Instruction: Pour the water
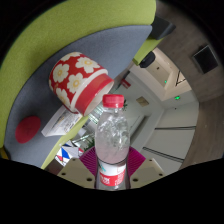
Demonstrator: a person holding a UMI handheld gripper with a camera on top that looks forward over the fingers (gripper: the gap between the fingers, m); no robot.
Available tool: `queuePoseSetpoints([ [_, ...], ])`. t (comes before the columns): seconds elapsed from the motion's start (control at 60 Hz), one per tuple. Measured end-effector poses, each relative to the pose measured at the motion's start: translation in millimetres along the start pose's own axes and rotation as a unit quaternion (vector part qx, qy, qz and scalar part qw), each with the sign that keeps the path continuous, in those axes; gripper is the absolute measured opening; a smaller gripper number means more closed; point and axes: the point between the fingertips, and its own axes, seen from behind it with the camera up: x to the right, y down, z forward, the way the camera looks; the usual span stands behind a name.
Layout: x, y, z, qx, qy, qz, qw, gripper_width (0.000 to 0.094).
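Observation:
A clear plastic water bottle (pixel 113 140) with a red cap (pixel 114 101) and a red-and-white label stands between the two fingers of my gripper (pixel 112 163). Both magenta pads (pixel 90 161) press against its sides, so the gripper is shut on it. The whole view is tilted, and the bottle leans with it. Beyond and left of the cap sits a red mug with white flowers (pixel 77 80), its opening facing up and toward the bottle. The bottle's base is hidden below the fingers.
The mug rests on a pale round table with a yellow-green rim (pixel 30 45). A small red disc (pixel 29 126) and printed papers (pixel 66 122) lie near the mug. Grey floor and white cabinets (pixel 165 105) show to the right.

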Motion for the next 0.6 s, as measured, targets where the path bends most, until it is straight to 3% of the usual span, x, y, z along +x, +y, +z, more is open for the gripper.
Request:
queuePoseSetpoints([
  [0.267, 1, 34, -8, -0.011, 0.008, 0.06, 0.998, 0.0342],
  [0.383, 25, 77, -19, -0.03, 0.027, 0.191, 0.981, 0.0341],
  [0.5, 52, 119, -36, -0.047, 0.037, 0.404, 0.913, 0.0343],
  [0.6, 52, 128, -31, -0.051, 0.023, 0.597, 0.8, 0.0344],
])
